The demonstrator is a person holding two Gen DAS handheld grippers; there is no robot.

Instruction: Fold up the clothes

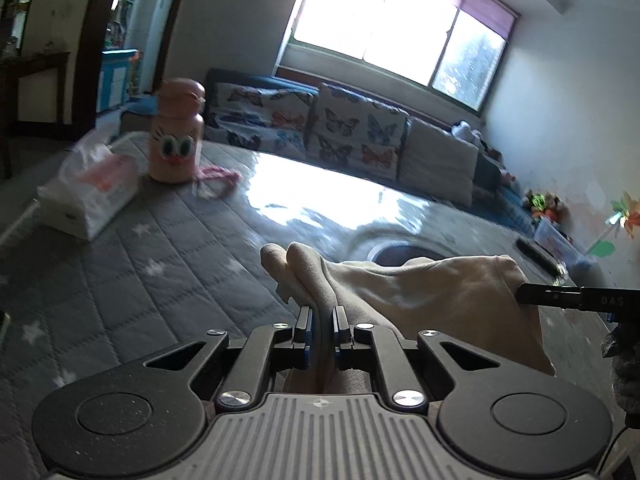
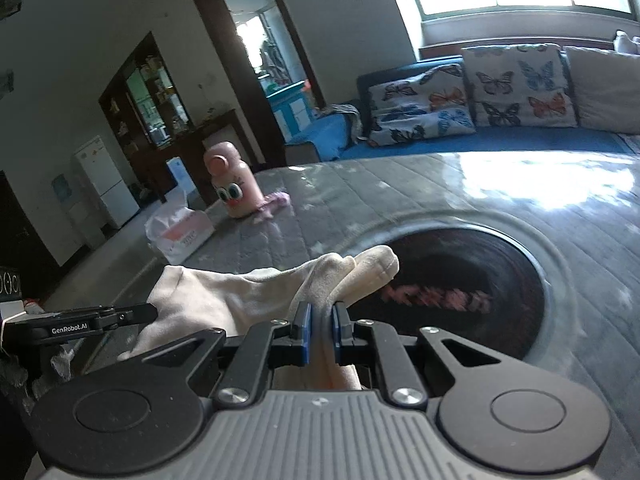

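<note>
A cream garment hangs stretched between my two grippers above the grey quilted table cover. My left gripper is shut on one bunched edge, which pokes out past the pads. The right gripper's tip reaches in from the right and pinches the far corner. In the right wrist view my right gripper is shut on the other edge of the cream garment, and the left gripper's tip comes in from the left on it. The cloth is lifted off the table.
A pink bottle with cartoon eyes and a tissue pack stand at the table's far left. A round dark opening shows in the cover. Behind lies a sofa with butterfly cushions under a bright window.
</note>
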